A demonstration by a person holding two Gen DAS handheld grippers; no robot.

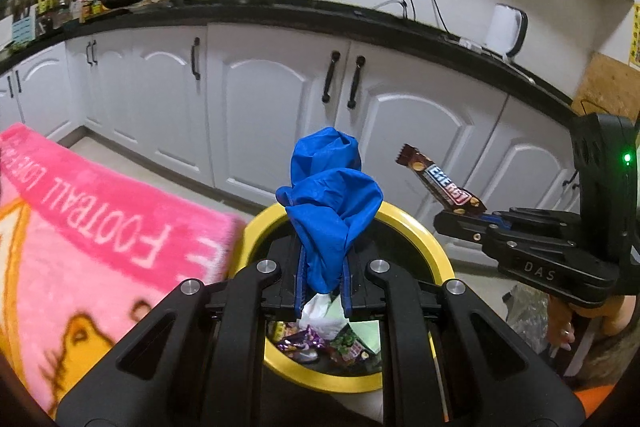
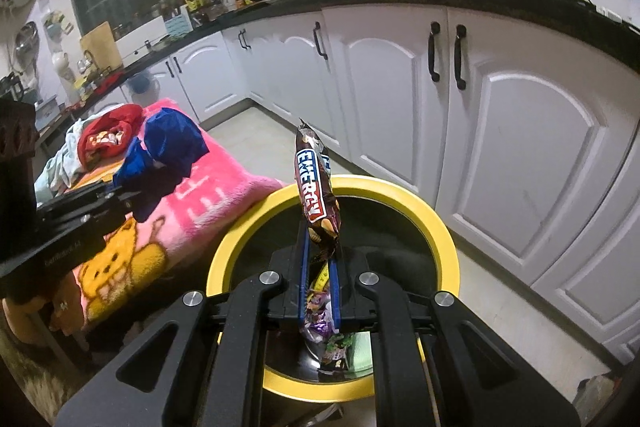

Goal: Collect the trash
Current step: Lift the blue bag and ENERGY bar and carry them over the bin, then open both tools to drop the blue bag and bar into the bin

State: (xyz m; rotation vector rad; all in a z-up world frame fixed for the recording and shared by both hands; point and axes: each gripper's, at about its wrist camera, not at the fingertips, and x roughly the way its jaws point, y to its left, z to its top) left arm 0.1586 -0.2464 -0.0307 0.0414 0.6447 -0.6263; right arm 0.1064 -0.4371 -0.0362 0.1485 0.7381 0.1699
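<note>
With the left gripper (image 1: 323,277) pinching a crumpled blue glove (image 1: 330,203) and the right gripper (image 2: 319,275) pinching an Energy bar wrapper (image 2: 316,187), both above the yellow-rimmed trash bin (image 2: 440,227), either light piece could cling to a pad or drift onto the pink blanket (image 1: 100,227) beside the rim.

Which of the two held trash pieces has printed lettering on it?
The candy wrapper in the right gripper: brown, printed "ENERGY". The blue bag clamped in the left gripper is plain, with no lettering.
</note>
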